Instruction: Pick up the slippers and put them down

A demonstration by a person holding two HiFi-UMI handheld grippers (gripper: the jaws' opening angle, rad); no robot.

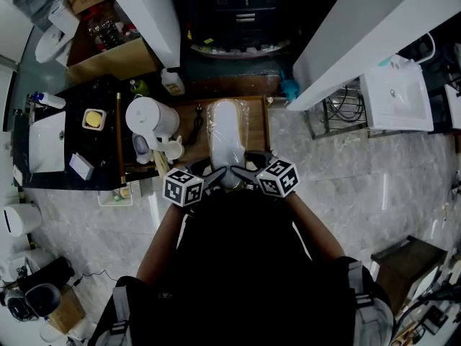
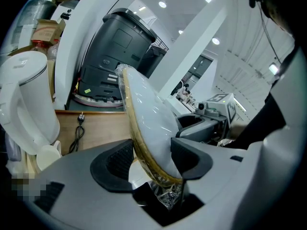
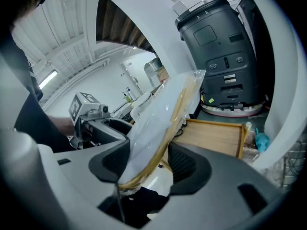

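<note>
- Left gripper (image 2: 152, 159) and right gripper (image 3: 146, 162) both pinched the near end of the plastic-wrapped white slippers (image 1: 227, 139), probably so the pack wouldn't twist.
- It hung tilted over the light wooden tray (image 1: 260, 125).

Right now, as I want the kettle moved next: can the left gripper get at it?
Probably not yet. The left gripper is shut on the slippers, which the right gripper grips too. The kettle stands close on its left with nothing between, so once the slippers are down it likely could.
</note>
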